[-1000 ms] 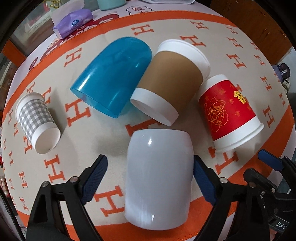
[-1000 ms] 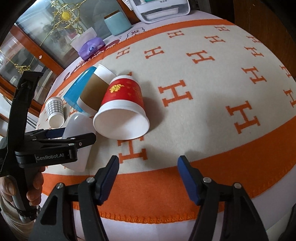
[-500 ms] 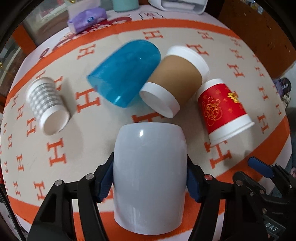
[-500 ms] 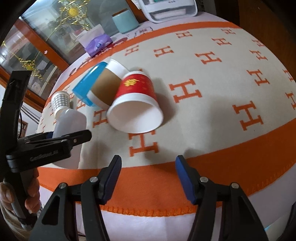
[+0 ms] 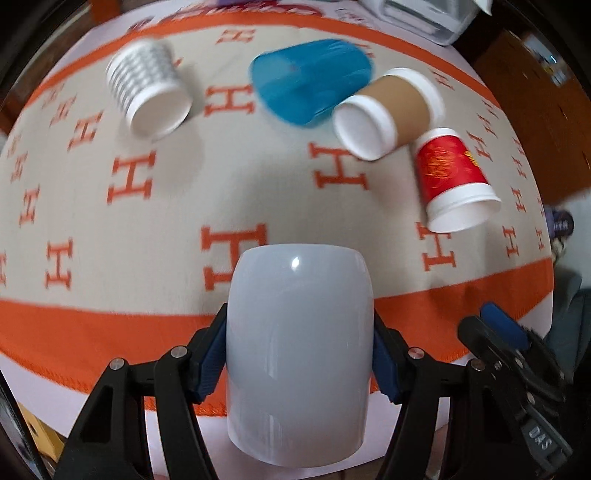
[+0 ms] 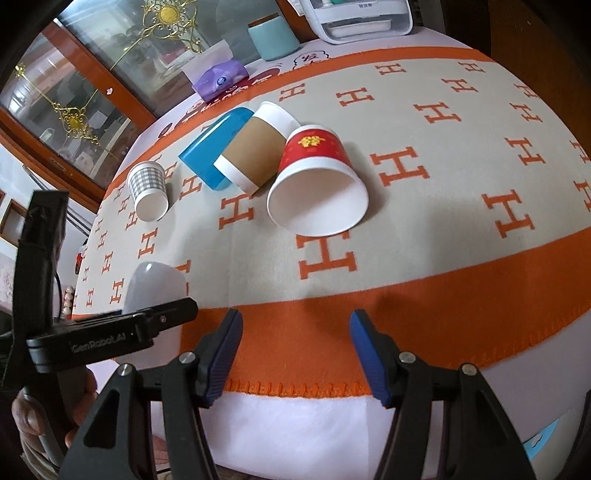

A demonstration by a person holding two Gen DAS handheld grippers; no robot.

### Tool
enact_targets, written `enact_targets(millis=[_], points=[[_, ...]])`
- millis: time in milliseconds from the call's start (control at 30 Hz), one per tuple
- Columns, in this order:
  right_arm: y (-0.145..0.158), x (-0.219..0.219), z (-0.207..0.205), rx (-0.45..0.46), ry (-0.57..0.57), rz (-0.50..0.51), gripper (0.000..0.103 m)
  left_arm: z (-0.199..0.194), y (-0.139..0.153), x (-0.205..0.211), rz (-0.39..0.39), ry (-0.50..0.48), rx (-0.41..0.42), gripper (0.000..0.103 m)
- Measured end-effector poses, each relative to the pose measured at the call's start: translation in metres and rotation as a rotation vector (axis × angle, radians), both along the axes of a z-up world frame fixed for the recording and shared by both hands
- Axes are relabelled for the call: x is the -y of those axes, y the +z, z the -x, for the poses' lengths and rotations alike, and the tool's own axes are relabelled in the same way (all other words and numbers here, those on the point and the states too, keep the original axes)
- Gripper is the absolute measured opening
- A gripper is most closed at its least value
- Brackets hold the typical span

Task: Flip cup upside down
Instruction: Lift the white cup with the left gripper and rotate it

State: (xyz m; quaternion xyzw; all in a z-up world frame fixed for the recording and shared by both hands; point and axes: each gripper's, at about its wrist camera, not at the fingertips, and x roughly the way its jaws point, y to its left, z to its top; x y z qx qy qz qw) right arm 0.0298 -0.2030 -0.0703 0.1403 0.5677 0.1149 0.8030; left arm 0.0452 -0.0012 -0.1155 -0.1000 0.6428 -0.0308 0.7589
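My left gripper [image 5: 299,354] is shut on a white glossy cup [image 5: 299,350], its blue pads against both sides, holding it above the front orange border of the cloth. The cup points away from the camera, closed end far. In the right wrist view the same cup [image 6: 155,288] shows at the left, held by the left gripper [image 6: 110,332]. My right gripper [image 6: 295,350] is open and empty over the front orange border.
Several cups lie on their sides on the orange-and-cream H-pattern cloth [image 6: 424,229]: a checked paper cup [image 5: 147,96], a blue plastic cup [image 5: 310,81], a brown-sleeved cup [image 5: 388,110] and a red cup [image 5: 450,181]. A tissue pack [image 6: 221,79], teal jar [image 6: 273,37] and white tray [image 6: 362,18] stand behind.
My left gripper closed on the white cup and lifted it back toward the table's front edge. The right gripper stayed open and barely moved.
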Motion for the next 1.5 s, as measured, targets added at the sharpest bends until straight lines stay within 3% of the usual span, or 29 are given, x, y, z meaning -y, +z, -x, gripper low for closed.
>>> enact_targets(millis=[233, 400, 533, 1000, 1333, 1500], points=[[-0.010, -0.001, 0.001, -0.036, -0.002, 0.004, 0.061, 0.008, -0.019, -0.003, -0.006, 0.042, -0.020, 0.065], [-0.012, 0.000, 0.001, -0.044, -0.006, -0.009, 0.061, 0.003, -0.021, 0.013, -0.021, 0.033, 0.016, 0.078], [-0.011, 0.000, 0.001, -0.040, -0.004, -0.007, 0.061, -0.001, -0.021, 0.019, -0.016, 0.026, 0.015, 0.081], [0.005, -0.008, 0.005, -0.017, 0.027, 0.001, 0.061, 0.017, 0.014, 0.016, 0.000, -0.052, 0.088, 0.087], [0.022, -0.034, 0.000, -0.001, 0.111, -0.090, 0.061, 0.040, 0.052, -0.012, -0.005, -0.039, 0.243, 0.087], [0.017, -0.052, -0.008, -0.035, 0.150, -0.160, 0.062, 0.050, 0.063, -0.033, -0.041, -0.020, 0.334, 0.087]])
